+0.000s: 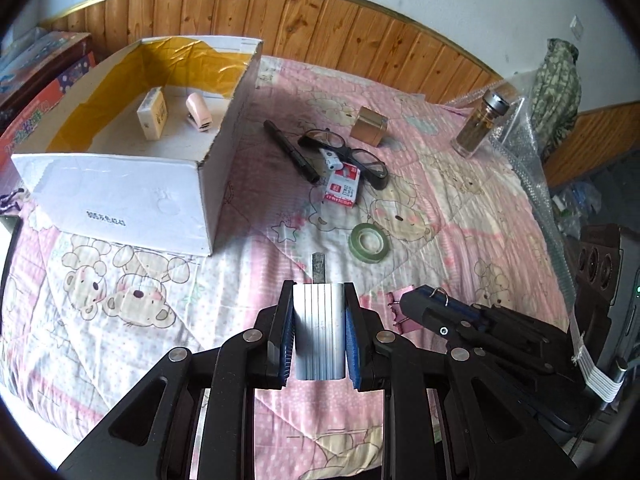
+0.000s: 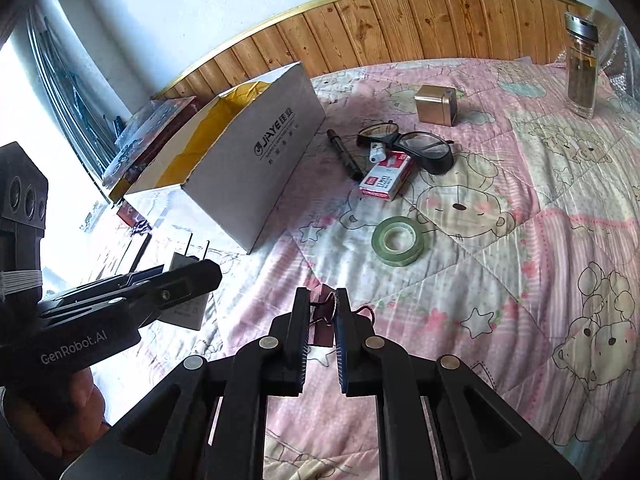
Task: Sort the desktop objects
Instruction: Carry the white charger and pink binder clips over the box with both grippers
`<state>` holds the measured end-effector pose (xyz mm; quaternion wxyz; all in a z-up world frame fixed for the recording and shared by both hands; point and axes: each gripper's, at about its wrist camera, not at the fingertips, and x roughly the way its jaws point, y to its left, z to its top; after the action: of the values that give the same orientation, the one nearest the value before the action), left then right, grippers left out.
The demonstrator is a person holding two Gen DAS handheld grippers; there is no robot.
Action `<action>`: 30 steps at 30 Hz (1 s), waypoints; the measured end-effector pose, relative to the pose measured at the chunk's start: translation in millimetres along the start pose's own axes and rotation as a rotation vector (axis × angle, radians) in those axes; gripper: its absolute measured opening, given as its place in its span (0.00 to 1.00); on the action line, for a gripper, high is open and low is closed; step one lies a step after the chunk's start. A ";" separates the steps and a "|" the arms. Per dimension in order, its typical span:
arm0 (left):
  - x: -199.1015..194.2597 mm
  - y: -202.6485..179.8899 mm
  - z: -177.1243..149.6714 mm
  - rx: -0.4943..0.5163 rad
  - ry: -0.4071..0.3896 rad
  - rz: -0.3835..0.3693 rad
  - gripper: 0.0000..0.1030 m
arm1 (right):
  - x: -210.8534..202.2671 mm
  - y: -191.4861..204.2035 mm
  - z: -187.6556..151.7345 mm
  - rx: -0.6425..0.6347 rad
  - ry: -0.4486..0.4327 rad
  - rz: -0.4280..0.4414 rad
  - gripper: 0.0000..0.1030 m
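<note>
My left gripper (image 1: 319, 292) is shut on a white ribbed plug adapter (image 1: 319, 336), held above the pink quilt with its metal prongs pointing forward. The right wrist view shows the same adapter (image 2: 188, 304) from the side. My right gripper (image 2: 322, 296) is shut on a pink binder clip (image 2: 320, 320), whose wire handles stick out between the fingers. A white cardboard box (image 1: 120, 184) with a yellow lining stands open at the left. It holds a small white carton (image 1: 152, 114) and a pink stapler (image 1: 198, 112).
On the quilt beyond the grippers lie a black marker (image 1: 290, 152), black glasses (image 1: 348, 152), a small white stick (image 1: 332, 160), a red-and-white staple box (image 1: 342, 188), a green tape roll (image 1: 370, 240), a gold cube (image 1: 369, 126) and a glass bottle (image 1: 480, 124). Wood panelling backs the bed.
</note>
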<state>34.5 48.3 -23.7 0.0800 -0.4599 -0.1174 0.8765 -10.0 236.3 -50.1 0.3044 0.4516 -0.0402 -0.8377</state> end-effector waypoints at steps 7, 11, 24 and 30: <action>-28.1 23.7 -2.2 -0.038 -0.057 0.011 0.21 | -7.6 41.3 1.7 -0.073 -0.012 0.008 0.12; -38.4 39.1 -1.9 -0.060 -0.077 0.044 0.21 | -9.7 62.6 3.5 -0.110 -0.015 0.015 0.12; -64.2 95.5 21.4 -0.130 -0.134 0.125 0.21 | -2.3 121.3 38.7 -0.250 -0.023 0.049 0.12; -70.3 114.7 38.8 -0.144 -0.150 0.130 0.21 | 6.1 142.9 60.6 -0.288 -0.032 0.066 0.12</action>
<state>38.4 -84.3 20.9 -0.0191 -0.4041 -0.1557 0.9012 7.8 104.5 30.0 0.3928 0.3884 0.0610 -0.8314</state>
